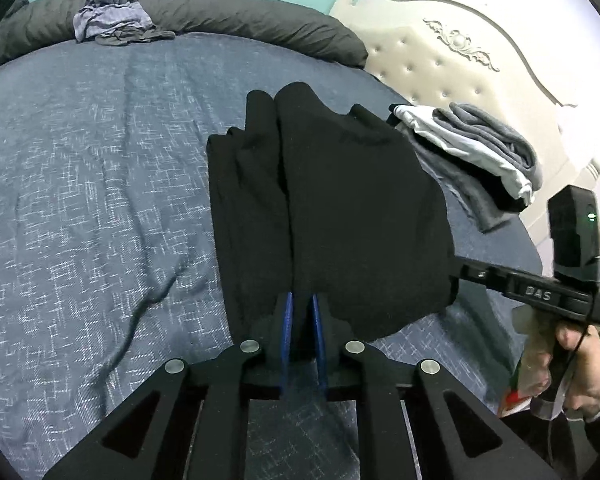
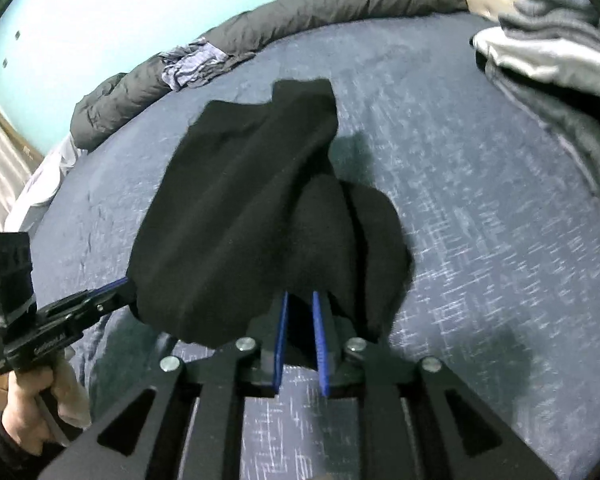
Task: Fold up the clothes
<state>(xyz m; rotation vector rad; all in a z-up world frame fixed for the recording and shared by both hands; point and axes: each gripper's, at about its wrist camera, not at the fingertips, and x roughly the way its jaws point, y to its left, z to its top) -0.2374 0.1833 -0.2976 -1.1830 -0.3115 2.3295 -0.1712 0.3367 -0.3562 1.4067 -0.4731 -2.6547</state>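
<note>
Left gripper [image 1: 300, 312] fingers clamped on black knit garment's [image 1: 332, 208] near edge | right gripper [image 2: 300, 312] likewise | garment above blue patterned bed cover [image 1: 100, 180] | folded grey-white clothes stack [image 1: 480, 152] beyond

Garment [image 1: 328, 216] spread on bed [image 1: 80, 200], centre, near edge pinched by both hand-held grippers. Folded pile [image 1: 480, 156] just right of it. Bolster [image 1: 240, 20] along far edge; crumpled cloth [image 1: 112, 16] on bolster, far left.
</note>
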